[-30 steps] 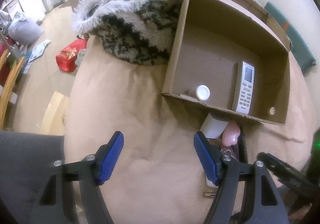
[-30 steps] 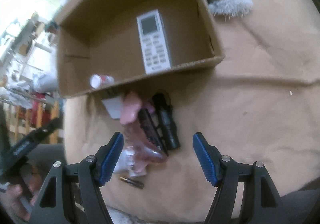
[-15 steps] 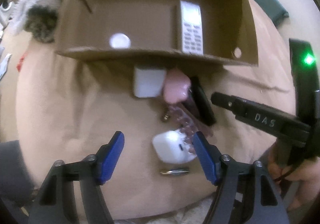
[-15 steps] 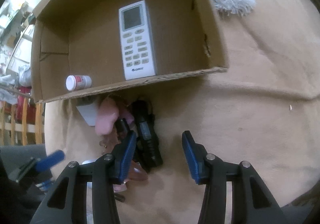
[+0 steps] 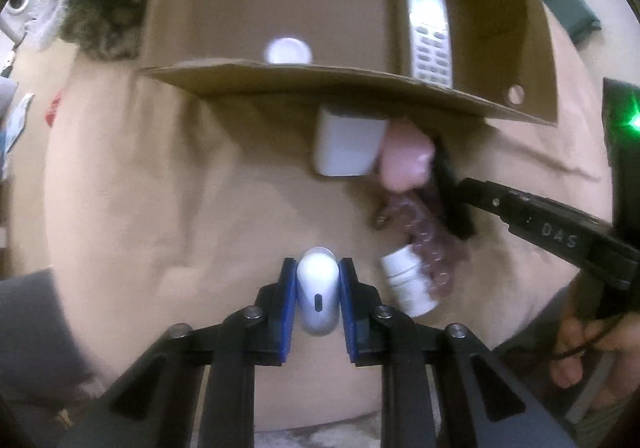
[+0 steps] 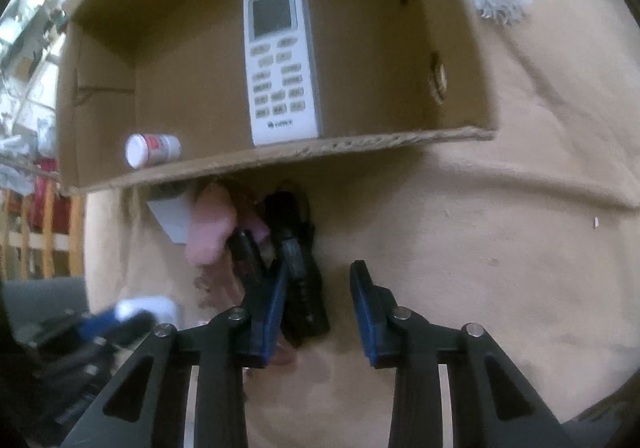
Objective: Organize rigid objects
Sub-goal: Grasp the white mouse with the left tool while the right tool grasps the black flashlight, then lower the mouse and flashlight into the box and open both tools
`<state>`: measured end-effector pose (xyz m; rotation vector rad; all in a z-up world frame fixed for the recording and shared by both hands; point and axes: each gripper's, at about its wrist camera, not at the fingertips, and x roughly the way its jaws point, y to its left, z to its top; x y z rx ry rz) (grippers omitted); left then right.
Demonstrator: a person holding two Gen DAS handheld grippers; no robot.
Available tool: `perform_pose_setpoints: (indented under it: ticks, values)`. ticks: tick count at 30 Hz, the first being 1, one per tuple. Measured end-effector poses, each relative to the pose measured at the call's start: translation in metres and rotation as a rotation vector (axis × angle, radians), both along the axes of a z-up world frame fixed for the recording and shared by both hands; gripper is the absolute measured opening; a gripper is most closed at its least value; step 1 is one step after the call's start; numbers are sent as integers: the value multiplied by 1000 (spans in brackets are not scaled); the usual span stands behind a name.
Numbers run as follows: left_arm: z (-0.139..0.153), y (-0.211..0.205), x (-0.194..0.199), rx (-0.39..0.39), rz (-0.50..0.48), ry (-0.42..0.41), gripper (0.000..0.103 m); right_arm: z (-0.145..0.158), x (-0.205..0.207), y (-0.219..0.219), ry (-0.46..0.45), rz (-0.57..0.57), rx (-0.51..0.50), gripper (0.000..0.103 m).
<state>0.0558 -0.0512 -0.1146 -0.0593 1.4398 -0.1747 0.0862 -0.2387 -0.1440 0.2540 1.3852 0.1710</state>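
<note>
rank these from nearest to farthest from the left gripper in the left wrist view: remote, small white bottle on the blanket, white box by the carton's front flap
1. Small white bottle, just right of the left gripper.
2. White box, ahead, under the carton's front edge.
3. Remote, farthest, inside the cardboard carton, right of centre.

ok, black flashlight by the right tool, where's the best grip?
Take the flashlight across its narrow barrel at mid-length, coming from above. It lies lengthwise toward the box, with clutter against its left side. The right tool is open, already straddling its near end.

Two close wrist views over tan bedding, both facing the cardboard box (image 5: 536, 28).
</note>
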Motion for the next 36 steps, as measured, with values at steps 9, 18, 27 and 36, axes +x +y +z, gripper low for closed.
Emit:
perform_pose_setpoints:
  ticks: [9,18,27,36]
  values:
    - [-12,1,8,119,-22,-23,19,-15,10,25,1,91,-70,33]
    - [-36,-15,17,136,-15,-1,19,-9,8,22,-53,96,-90,20]
    - [-14,6,1,139,54,-68,19,36,-16,5,-163,19,-79,20]
    - [8,24,-8,153,119,-139,19,73,-43,-2,-252,-16,-39,20]
